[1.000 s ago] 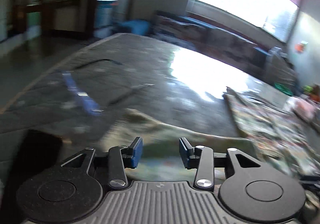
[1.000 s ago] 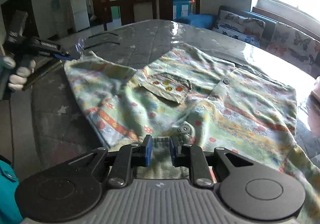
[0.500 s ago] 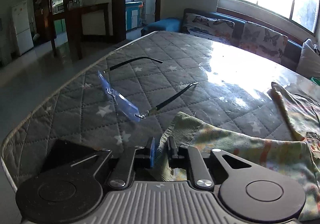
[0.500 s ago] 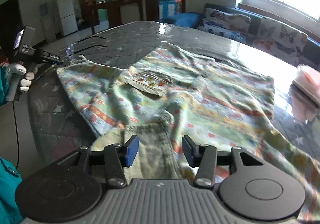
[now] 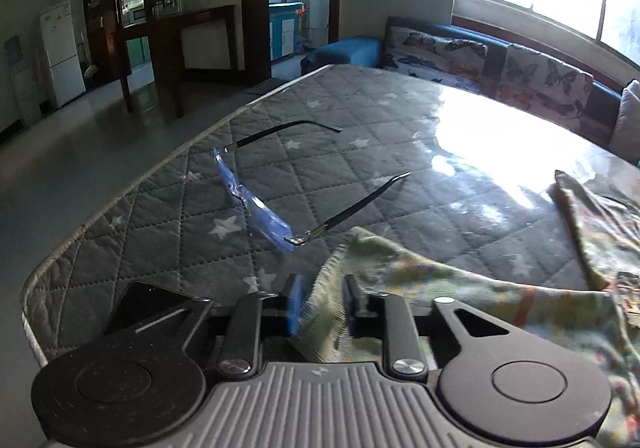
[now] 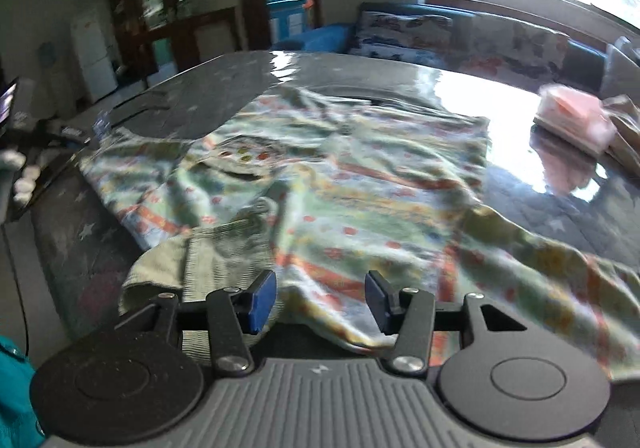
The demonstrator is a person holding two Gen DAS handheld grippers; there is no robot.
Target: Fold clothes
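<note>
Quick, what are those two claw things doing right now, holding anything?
Left gripper: jaws have just been opening, ribbed cuff of the shirt loose between them.
Right gripper: open over the shirt, gripping nothing.

A: Item, patterned garment (image 5: 500, 300)?
B: Cut off at the left wrist view's right edge; its ribbed cuff (image 5: 324, 312) is smeared between the left gripper's (image 5: 322, 306) blurred pads.
A: Right wrist view?
B: Wholly motion-blurred. Pink stack (image 6: 576, 119) indistinct; print on the garment's pocket (image 6: 240, 157) unreadable; gloved hand (image 6: 20, 175) cropped at left edge.
</note>
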